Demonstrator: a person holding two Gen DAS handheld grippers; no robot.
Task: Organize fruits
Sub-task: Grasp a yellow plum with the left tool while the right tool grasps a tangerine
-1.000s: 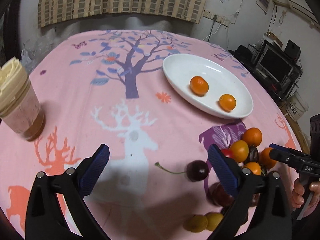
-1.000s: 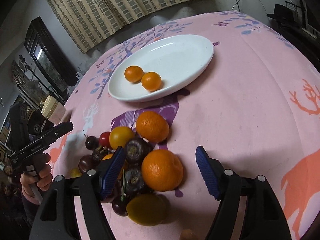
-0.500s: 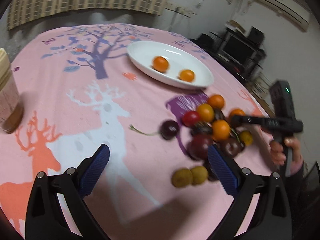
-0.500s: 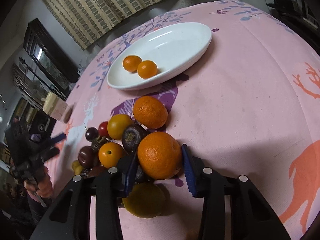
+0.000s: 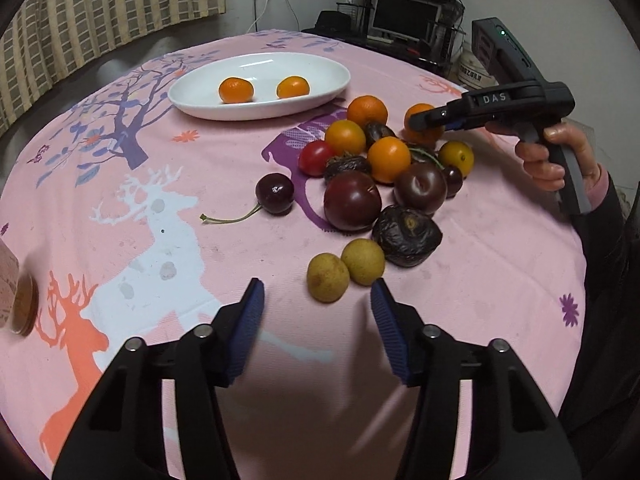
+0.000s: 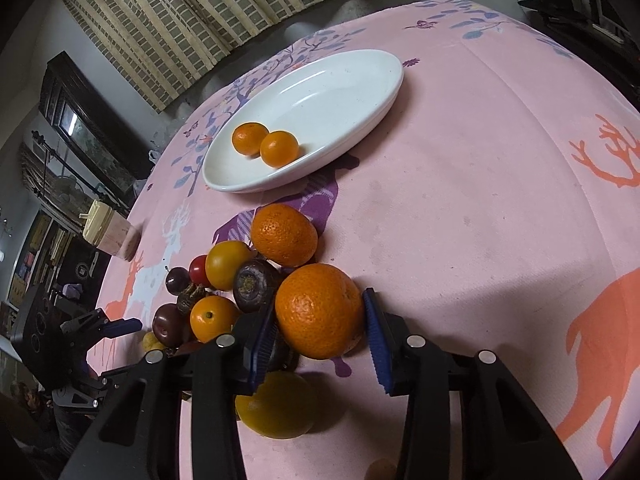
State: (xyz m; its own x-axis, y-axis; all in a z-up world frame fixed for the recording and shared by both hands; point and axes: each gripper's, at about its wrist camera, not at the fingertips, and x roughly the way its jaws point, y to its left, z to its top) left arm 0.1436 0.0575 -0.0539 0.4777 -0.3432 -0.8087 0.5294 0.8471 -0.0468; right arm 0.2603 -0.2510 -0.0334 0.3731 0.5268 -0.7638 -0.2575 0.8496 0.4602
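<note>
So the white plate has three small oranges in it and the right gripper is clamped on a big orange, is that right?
Not quite. The white plate holds two small oranges, not three, as the right wrist view shows. The right gripper is indeed clamped on a big orange.

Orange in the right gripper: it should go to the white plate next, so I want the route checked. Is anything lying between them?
Yes. Another orange lies on the cloth between the held orange and the white plate, so the right gripper must lift over it.
</note>
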